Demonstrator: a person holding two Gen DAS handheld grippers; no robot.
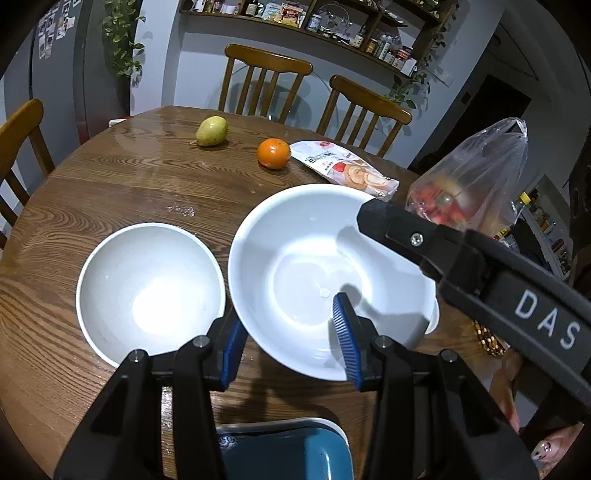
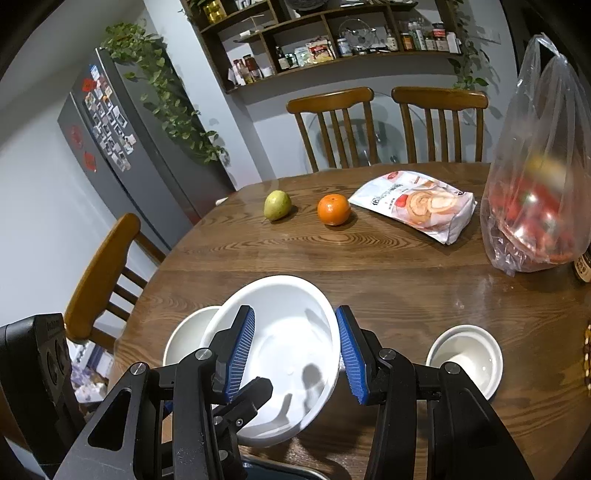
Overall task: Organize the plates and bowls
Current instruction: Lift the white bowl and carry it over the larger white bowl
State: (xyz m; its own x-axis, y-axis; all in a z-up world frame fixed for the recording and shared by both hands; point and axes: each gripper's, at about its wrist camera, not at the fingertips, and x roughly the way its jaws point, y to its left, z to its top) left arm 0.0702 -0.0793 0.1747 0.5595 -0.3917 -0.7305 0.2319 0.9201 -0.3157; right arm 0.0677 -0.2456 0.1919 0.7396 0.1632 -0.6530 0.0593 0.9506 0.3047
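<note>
A round wooden table [image 2: 369, 266] stands among wooden chairs [image 2: 332, 125], with a grey fridge [image 2: 122, 147] and wall shelves [image 1: 332, 26] behind. On it lie a pear [image 1: 211, 131], an orange [image 1: 273, 153], a snack packet [image 2: 417, 205] and a plastic bag [image 2: 535, 184]. The left gripper [image 1: 291, 341] is clamped on the near rim of a big white bowl [image 1: 295, 258], which is tilted and raised. A second white bowl [image 1: 147, 288] sits just left of those fingers. The right gripper [image 2: 295, 354] pinches the same bowl's far rim; a small bowl [image 2: 469, 354] sits to its right.
</note>
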